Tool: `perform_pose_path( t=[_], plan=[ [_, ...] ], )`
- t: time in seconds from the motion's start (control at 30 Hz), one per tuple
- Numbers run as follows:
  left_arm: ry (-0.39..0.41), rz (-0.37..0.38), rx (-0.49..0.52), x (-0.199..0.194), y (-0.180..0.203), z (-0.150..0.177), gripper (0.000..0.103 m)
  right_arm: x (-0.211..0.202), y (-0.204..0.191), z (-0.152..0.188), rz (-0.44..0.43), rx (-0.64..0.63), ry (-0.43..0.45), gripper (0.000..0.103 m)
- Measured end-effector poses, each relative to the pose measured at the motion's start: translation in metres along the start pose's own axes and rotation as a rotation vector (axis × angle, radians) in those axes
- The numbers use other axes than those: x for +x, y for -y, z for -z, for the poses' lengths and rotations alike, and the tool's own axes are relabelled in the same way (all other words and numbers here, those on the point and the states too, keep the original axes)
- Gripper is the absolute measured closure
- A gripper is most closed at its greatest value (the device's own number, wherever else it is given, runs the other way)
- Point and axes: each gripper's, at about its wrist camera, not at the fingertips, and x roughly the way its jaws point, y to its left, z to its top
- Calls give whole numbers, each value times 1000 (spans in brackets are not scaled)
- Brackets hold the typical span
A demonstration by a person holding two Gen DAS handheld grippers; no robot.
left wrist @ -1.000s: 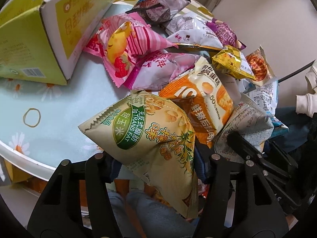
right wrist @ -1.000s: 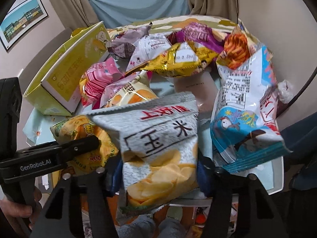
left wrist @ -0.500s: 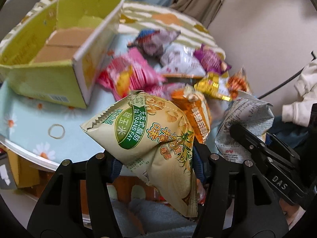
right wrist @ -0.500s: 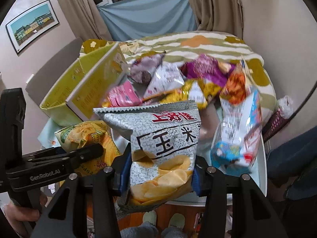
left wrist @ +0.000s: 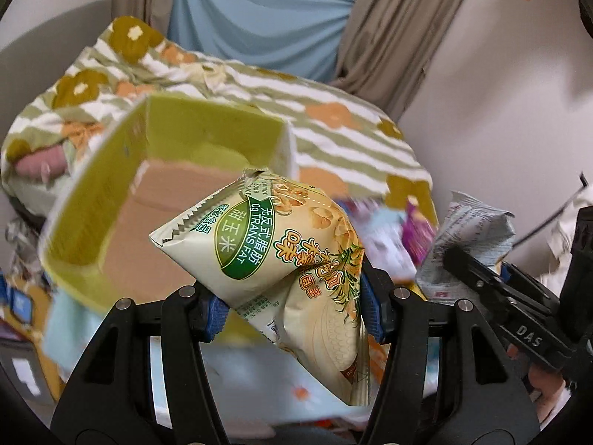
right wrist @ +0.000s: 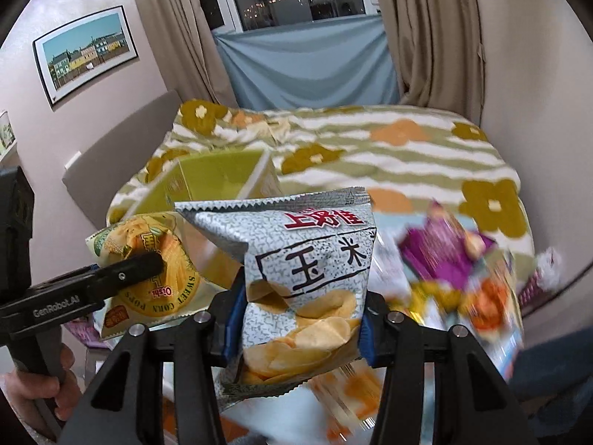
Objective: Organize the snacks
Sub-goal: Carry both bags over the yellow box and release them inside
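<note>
My left gripper (left wrist: 292,313) is shut on a cream and green corn-snack bag (left wrist: 281,252), held in the air just right of the open yellow-green box (left wrist: 111,185). My right gripper (right wrist: 296,328) is shut on a grey chip bag (right wrist: 307,274) with red and black characters, also lifted off the table. In the right wrist view the left gripper (right wrist: 148,267) shows at the left with its corn-snack bag (right wrist: 155,270), in front of the box (right wrist: 218,178). The grey chip bag (left wrist: 470,233) and the right gripper's finger (left wrist: 481,274) appear at the right of the left wrist view.
Several loose snack bags, among them a purple one (right wrist: 444,256) and an orange one (right wrist: 489,296), lie blurred on the table at the right. A bed with a striped floral cover (right wrist: 370,148) lies behind. A hand (right wrist: 33,389) holds the left gripper's handle.
Both grippers have risen from the snack pile with their bags, so the table has dropped low in both views. The yellow-green box now shows its open inside.
</note>
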Motion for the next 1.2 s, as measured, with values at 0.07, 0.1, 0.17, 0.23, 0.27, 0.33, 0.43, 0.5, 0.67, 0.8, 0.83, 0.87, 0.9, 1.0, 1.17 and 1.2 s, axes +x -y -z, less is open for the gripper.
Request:
perform_pose_path(
  t=[0.07, 0.1, 0.17, 0.23, 0.27, 0.33, 0.43, 0.5, 0.67, 0.8, 0.83, 0.87, 0.9, 1.0, 1.17, 1.2],
  plan=[
    [2, 0, 4, 6, -21, -22, 46, 14, -17, -21, -5, 0, 5, 57],
    [-3, 0, 6, 11, -33, -35, 46, 22, -26, -30, -6, -1, 8, 57],
    [-17, -1, 15, 23, -55, -55, 46, 41, -43, -47, -11, -2, 8, 57],
    [-45, -5, 32, 43, -77, -76, 46, 64, -59, -65, -17, 14, -4, 57],
    [-57, -6, 39, 52, -84, -83, 46, 70, -65, -69, -17, 22, -9, 57],
    [-97, -8, 57, 77, -102, -97, 46, 95, -77, -85, -18, 51, -28, 57],
    [-154, -10, 91, 115, -120, -109, 46, 123, -89, -97, -11, 70, -55, 57],
    [-180, -19, 123, 136, -127, -112, 46, 142, -98, -104, -5, 77, -72, 57],
    [-211, -74, 151, 163, -139, -115, 8, 170, -107, -108, 5, 83, -108, 57],
    [-183, -86, 146, 155, -148, -115, 0, 177, -112, -113, 21, 49, -102, 57],
    [-181, -94, 148, 153, -149, -115, 0, 177, -113, -115, 23, 41, -100, 57],
    [-176, -101, 150, 148, -150, -114, 0, 176, -113, -115, 20, 35, -99, 57],
    [-169, -103, 150, 141, -150, -113, 0, 177, -114, -117, 12, 28, -99, 57],
    [-150, -118, 144, 124, -152, -113, 0, 177, -119, -121, -4, 4, -97, 57],
    [-130, -152, 118, 97, -157, -107, 0, 184, -130, -128, -53, -40, -122, 57],
    [-130, -158, 108, 94, -160, -106, 0, 187, -132, -128, -58, -47, -126, 57]
  ],
)
